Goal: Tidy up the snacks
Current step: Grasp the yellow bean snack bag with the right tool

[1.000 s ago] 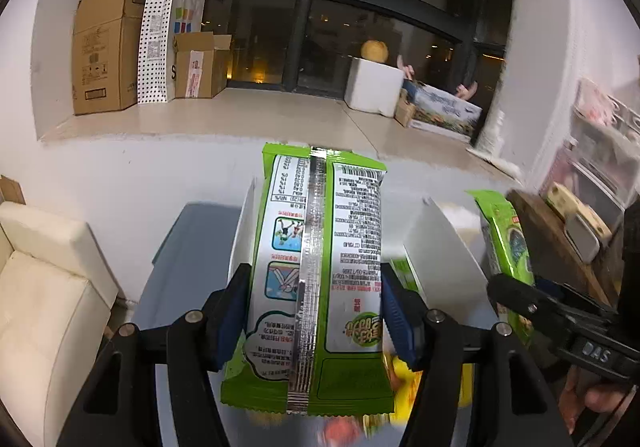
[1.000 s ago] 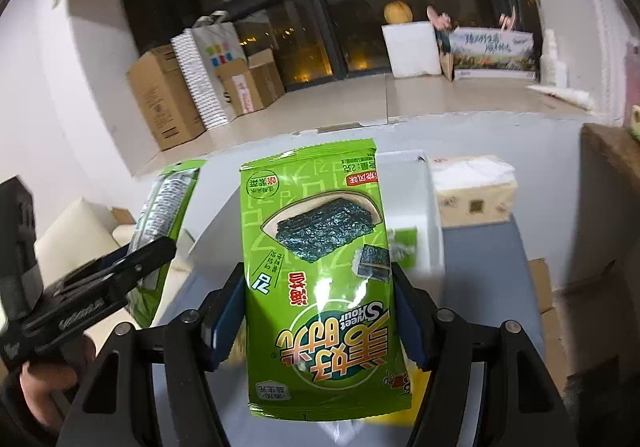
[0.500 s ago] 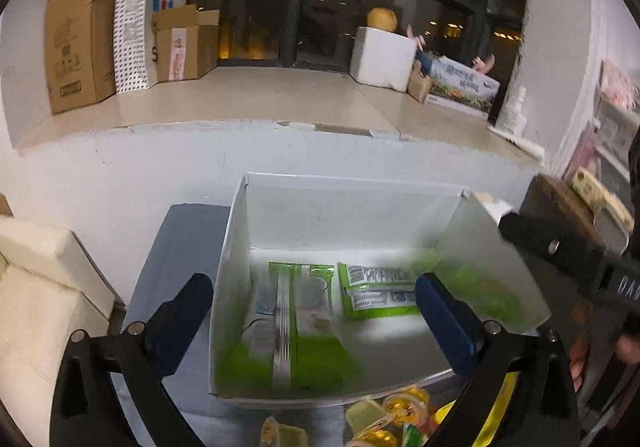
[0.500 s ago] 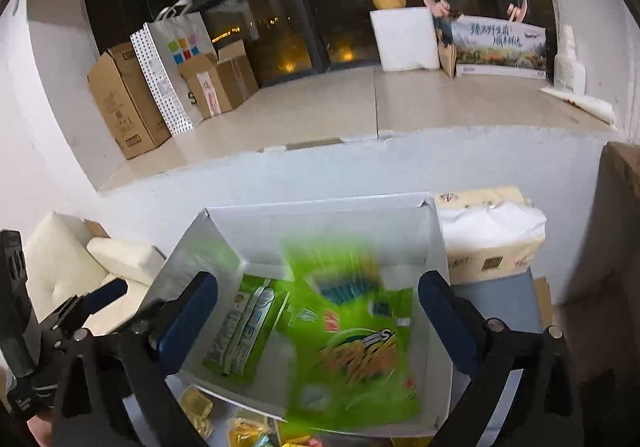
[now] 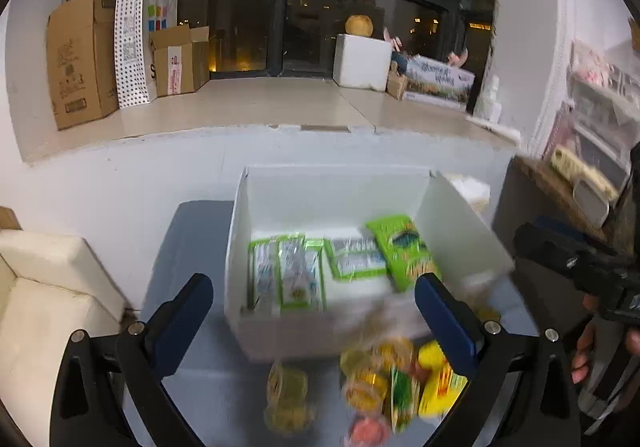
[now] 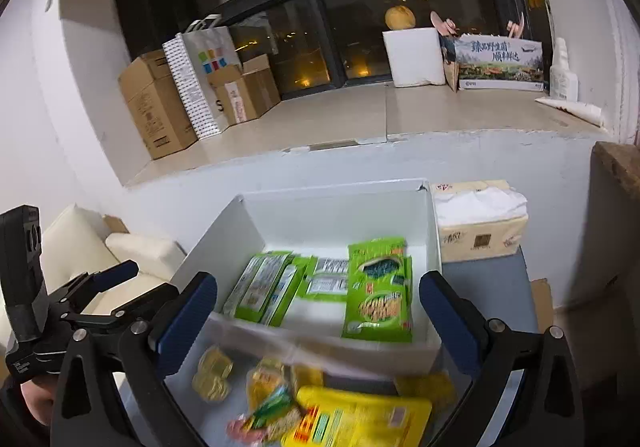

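I find both tools released and empty: my left gripper (image 5: 314, 311) and right gripper (image 6: 318, 313) stand with jaws spread wide above the white box (image 6: 336, 207). Green seaweed packets (image 6: 378, 289) lie inside it; the yellow pack (image 6: 360, 421) and jelly cups (image 6: 212, 373) remain loose outside. Risk: the pile is crowded, so a jaw may snag a neighbouring item or nudge the box.

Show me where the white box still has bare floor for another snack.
In the white box, bare floor shows along the back wall behind the green packets, and at the front between them and the seaweed packet. The table in front is crowded with jelly cups and a yellow packet.
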Available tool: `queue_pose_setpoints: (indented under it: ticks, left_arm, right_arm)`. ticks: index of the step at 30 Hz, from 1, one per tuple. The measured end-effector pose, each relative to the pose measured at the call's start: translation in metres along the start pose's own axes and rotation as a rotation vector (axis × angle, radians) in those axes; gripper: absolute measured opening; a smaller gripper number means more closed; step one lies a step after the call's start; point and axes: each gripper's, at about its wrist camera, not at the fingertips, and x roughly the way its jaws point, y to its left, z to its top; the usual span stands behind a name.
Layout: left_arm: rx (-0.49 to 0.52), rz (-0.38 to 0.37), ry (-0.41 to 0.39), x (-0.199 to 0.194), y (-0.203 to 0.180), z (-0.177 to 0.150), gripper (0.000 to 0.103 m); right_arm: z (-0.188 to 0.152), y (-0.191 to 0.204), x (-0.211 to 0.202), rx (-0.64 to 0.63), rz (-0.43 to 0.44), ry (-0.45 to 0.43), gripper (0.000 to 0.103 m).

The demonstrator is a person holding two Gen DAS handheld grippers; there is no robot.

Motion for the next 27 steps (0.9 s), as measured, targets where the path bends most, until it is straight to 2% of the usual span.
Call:
queue_pose_setpoints:
  ticks: [3, 5, 9, 14, 17, 21, 27]
  left_arm:
    - [0.056, 0.034, -0.007, -0.029, -0.01, -0.03, 0.103]
    - [0.055, 0.017, -0.001, -0.045, -0.012, -0.05, 0.103]
    - [-0.005, -0.033, -0.001, -0.084, -0.011, -0.1, 0.103]
    - [-0.099, -0.076, 0.004, -0.119, -0.007, -0.15, 0.103]
    - [-0.108, -0.077, 0.001, -0.132, -0.005, -0.167, 0.103]
    - [-0.093, -0.032, -0.001, -0.136, -0.003, -0.173, 0.103]
    - [-0.105, -0.042, 0.012, -0.13, 0.006, -0.176, 0.103]
  right_arm:
    - [-0.026, 0.007, -0.026, -0.017, -0.01, -0.008, 0.103]
    - [-0.044, 0.012, -0.04, -0.033, -0.017, 0.0, 0.103]
    - [-0.093, 0.015, -0.06, -0.01, -0.052, 0.028, 0.103]
    - [-0.137, 0.002, -0.042, 0.101, -0.099, 0.129, 0.103]
    - [-0.145, 0.001, -0.021, 0.128, -0.111, 0.156, 0.103]
    - [-0.136, -0.001, 0.017, 0.137, -0.152, 0.188, 0.103]
    - [-0.121, -0.014, 0.061, 0.183, -0.186, 0.227, 0.103]
